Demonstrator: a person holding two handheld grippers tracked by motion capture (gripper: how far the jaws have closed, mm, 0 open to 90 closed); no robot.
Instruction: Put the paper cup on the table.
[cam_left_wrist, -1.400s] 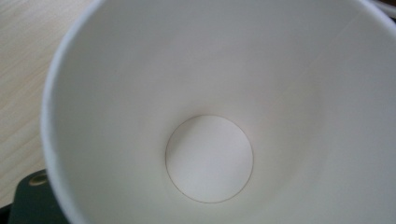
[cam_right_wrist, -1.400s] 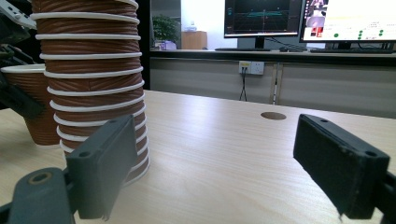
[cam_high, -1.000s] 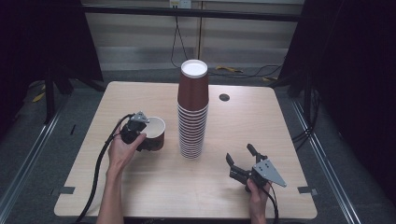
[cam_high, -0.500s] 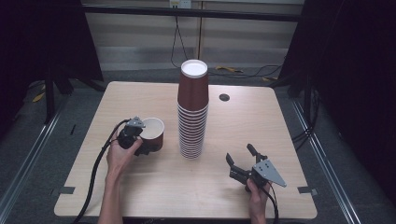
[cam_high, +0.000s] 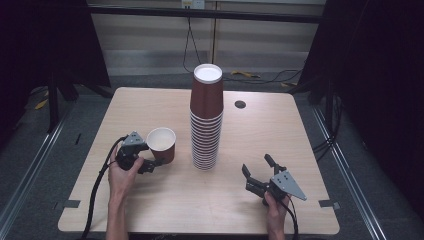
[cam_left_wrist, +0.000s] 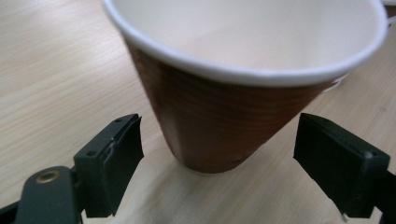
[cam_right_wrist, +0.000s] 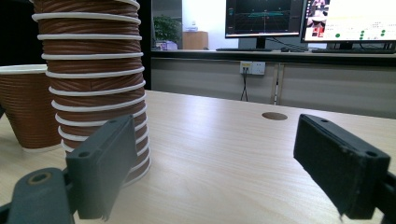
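Brown paper cup (cam_left_wrist: 219, 112) stands upright between left gripper (cam_left_wrist: 217, 161) pads, untouched.

— Where are the hands?
— In the high view both forearms rise from the bottom edge. The left gripper (cam_high: 150, 164) sits left of centre, jaws spread and pointing right.
— And the other?
— The right gripper (cam_high: 256, 173), lower right, points up-left with jaws apart.

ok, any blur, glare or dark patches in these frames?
High view: even light on the table, surroundings dark. Left gripper view: single cup close, rim soft, no glare. Right gripper view: near jaws slightly soft, cup stack sharp, monitors bright.
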